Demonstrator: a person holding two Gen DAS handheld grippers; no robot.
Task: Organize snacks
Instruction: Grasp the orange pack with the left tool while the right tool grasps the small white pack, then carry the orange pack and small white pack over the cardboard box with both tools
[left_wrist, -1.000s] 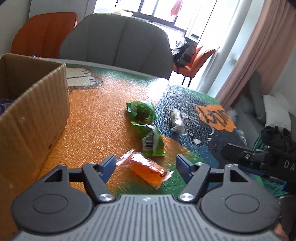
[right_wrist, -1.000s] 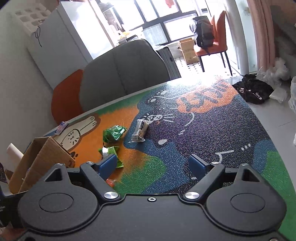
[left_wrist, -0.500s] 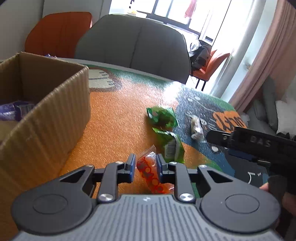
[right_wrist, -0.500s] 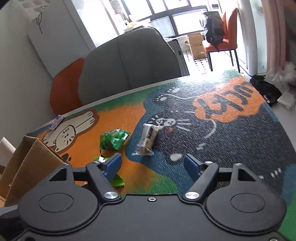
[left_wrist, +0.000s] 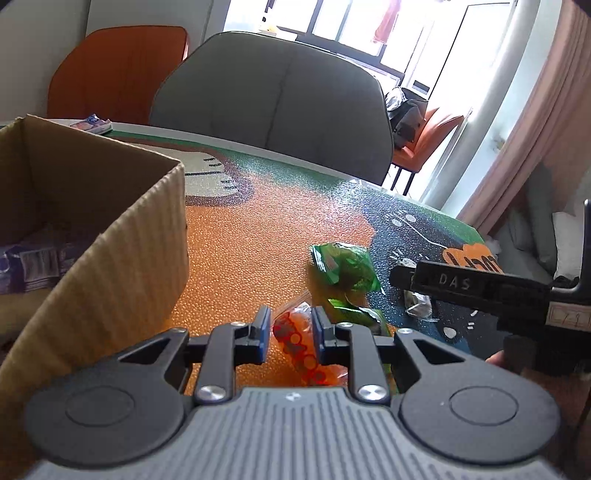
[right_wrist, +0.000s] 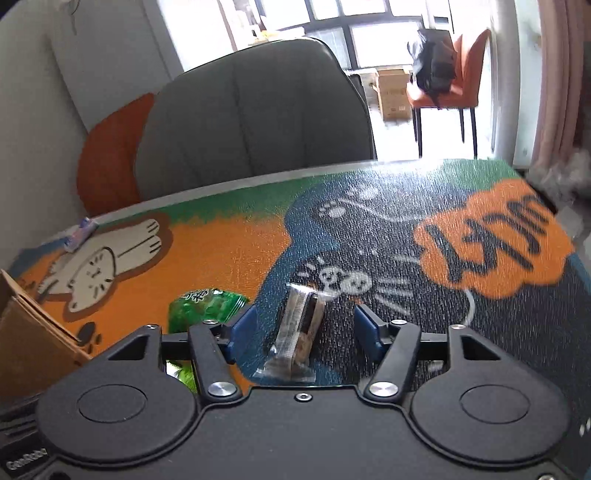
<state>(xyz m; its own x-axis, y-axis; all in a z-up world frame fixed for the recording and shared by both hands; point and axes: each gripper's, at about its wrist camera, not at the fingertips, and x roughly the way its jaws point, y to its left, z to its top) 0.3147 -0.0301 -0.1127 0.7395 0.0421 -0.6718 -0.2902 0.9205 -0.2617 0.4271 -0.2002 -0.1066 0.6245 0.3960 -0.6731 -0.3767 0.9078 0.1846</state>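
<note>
In the left wrist view, the left tool (left_wrist: 288, 334) has its blue pads pressed against the two sides of an orange snack packet (left_wrist: 301, 343), pinching it by its narrow middle, probably because the soft wrapper gives the firmest hold there; the packet looks raised clear of the table (left_wrist: 258, 229), though its lower end is hidden behind the tool body. The open cardboard box (left_wrist: 110, 236) stands close on the left with some dark wrapped items already at its bottom, so I judge it to be the place where the snacks are gathered, and the packet is held beside its near corner for a short carry over the wall. Two green snack packets (left_wrist: 345, 266) lie on the table beyond, near each other, not yet collected, and the right tool's black body reaches in from the right edge. In the right wrist view, the right tool (right_wrist: 304, 330) is spread wide with its pads either side of a clear-wrapped dark snack bar (right_wrist: 299, 325), not touching it; the bar lies flat, lengthwise between the fingers, which suits a squeeze across its short width. One green packet (right_wrist: 203, 306) lies just left of it.
</note>
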